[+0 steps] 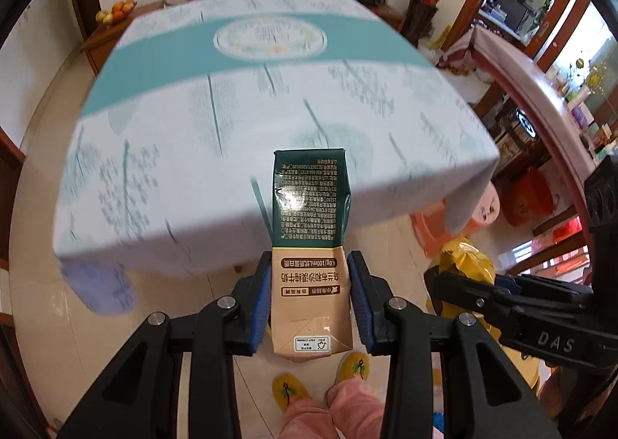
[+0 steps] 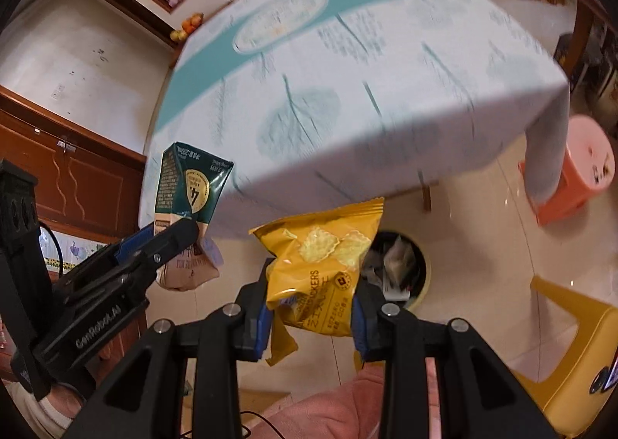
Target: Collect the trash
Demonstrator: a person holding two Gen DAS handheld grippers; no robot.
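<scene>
Two handheld grippers, each with black arms and blue pads, are held above a tiled floor at the near edge of a table. Left gripper (image 1: 311, 296) is clamped partway closed on a milk carton (image 1: 311, 222), dark green at the far end and tan at the near end, its pads pressing the tan sides. Right gripper (image 2: 311, 317) is likewise partway closed, pinching a yellow cracker packet (image 2: 322, 265) by its lower end; the packet is crumpled and sticks up past the fingers. Beyond them the table wears a pale blue tablecloth (image 1: 231, 111) with a teal band, blurred. Below the packet, in the right wrist view, a round trash bin (image 2: 419, 277) with wrappers inside stands on the floor, between a yellow stool (image 2: 571, 342) and the table. A pink stool (image 2: 579, 176) stands further off
</scene>
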